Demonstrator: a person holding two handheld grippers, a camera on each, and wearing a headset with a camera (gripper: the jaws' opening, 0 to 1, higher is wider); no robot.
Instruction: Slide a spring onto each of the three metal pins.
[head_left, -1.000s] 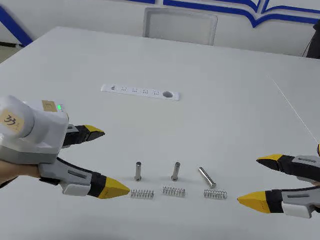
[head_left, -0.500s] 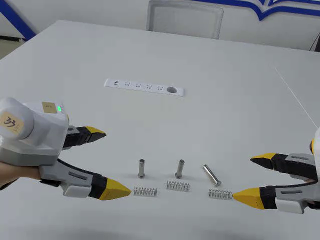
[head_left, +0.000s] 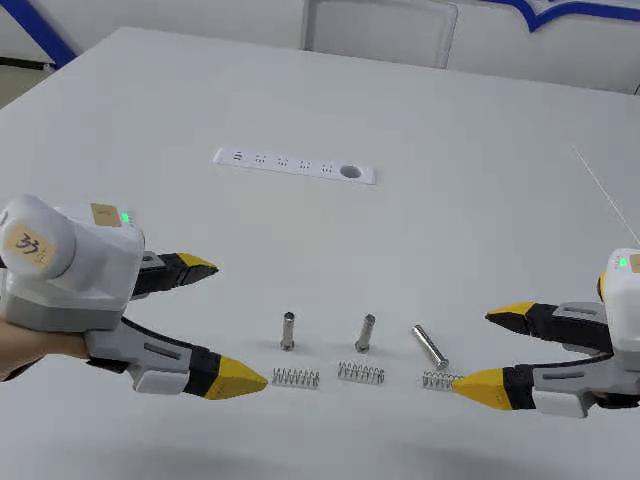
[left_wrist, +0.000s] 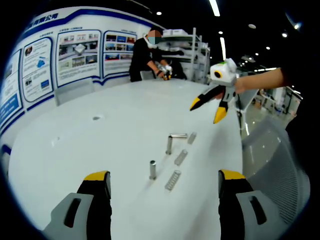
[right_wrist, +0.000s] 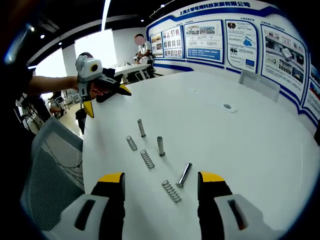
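Three short metal pins stand in a row on the white table (head_left: 450, 220). The left pin (head_left: 288, 330) and middle pin (head_left: 365, 332) are upright; the right pin (head_left: 430, 346) lies on its side. In front of each lies a small spring: left (head_left: 296, 377), middle (head_left: 360, 373), right (head_left: 438, 380). My left gripper (head_left: 218, 322) is open, left of the row, its near tip just short of the left spring. My right gripper (head_left: 492, 348) is open too, its near tip beside the right spring (right_wrist: 171, 191). Both hold nothing.
A white power strip (head_left: 293, 165) lies farther back on the table. A grey chair (head_left: 380, 30) stands at the far edge and a mesh chair (right_wrist: 50, 170) at the near side. A person (left_wrist: 145, 55) stands beyond the table.
My right gripper has moved left, bringing its near tip up to the right spring. The left gripper has hardly moved. The head camera has tilted down a little.
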